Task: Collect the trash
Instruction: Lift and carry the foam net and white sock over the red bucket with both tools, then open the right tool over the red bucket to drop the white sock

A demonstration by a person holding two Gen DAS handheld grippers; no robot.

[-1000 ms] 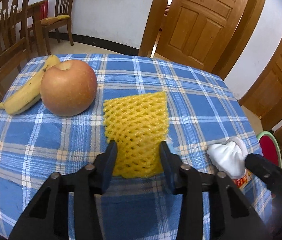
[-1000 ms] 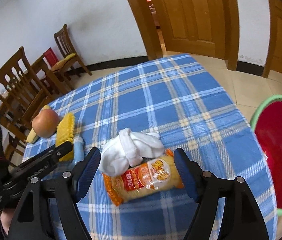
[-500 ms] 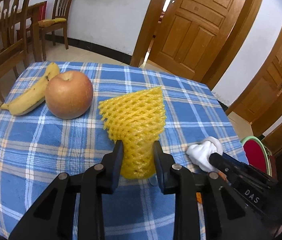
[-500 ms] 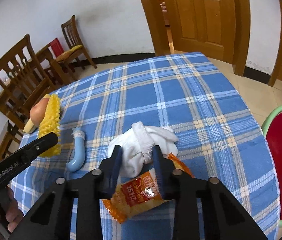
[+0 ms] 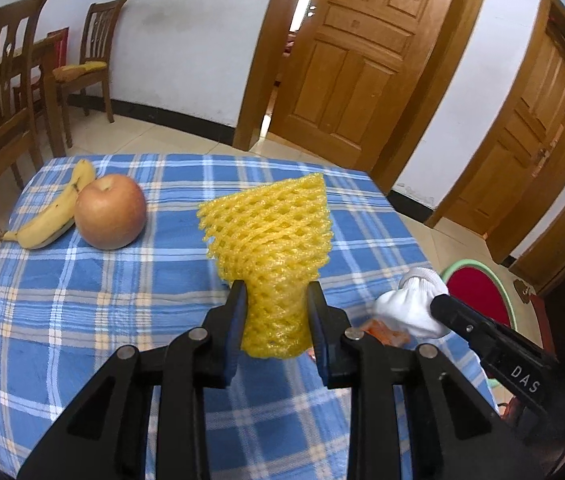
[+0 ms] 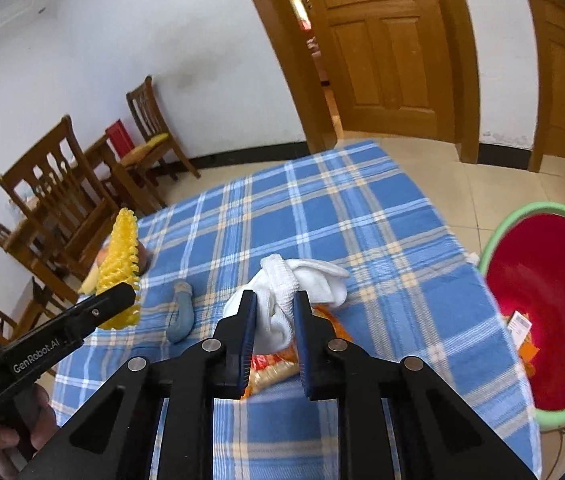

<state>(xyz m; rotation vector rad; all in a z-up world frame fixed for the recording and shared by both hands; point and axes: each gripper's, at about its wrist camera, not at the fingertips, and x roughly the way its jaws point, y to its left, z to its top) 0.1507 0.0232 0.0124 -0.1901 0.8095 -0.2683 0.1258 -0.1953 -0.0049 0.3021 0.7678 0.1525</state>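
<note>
Left wrist view: my left gripper [image 5: 275,305] now pinches the yellow foam net [image 5: 270,240], which was flat on the bench [image 5: 122,292] a second ago and is now raised clear, crumpled into a cone. Right wrist view: my right gripper [image 6: 273,312], fingers closing, clamps the white cloth wad [image 6: 282,300] above the orange wrapper [image 6: 278,364]; both are ready for the red bin [image 6: 538,300].

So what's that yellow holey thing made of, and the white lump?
The yellow net sleeve looks like soft foam plastic: puffy matte strands in an open mesh, squashed where the left tongs pinch it. The white bundle looks like knitted cloth, maybe a sock, with a ribbed band.
</note>
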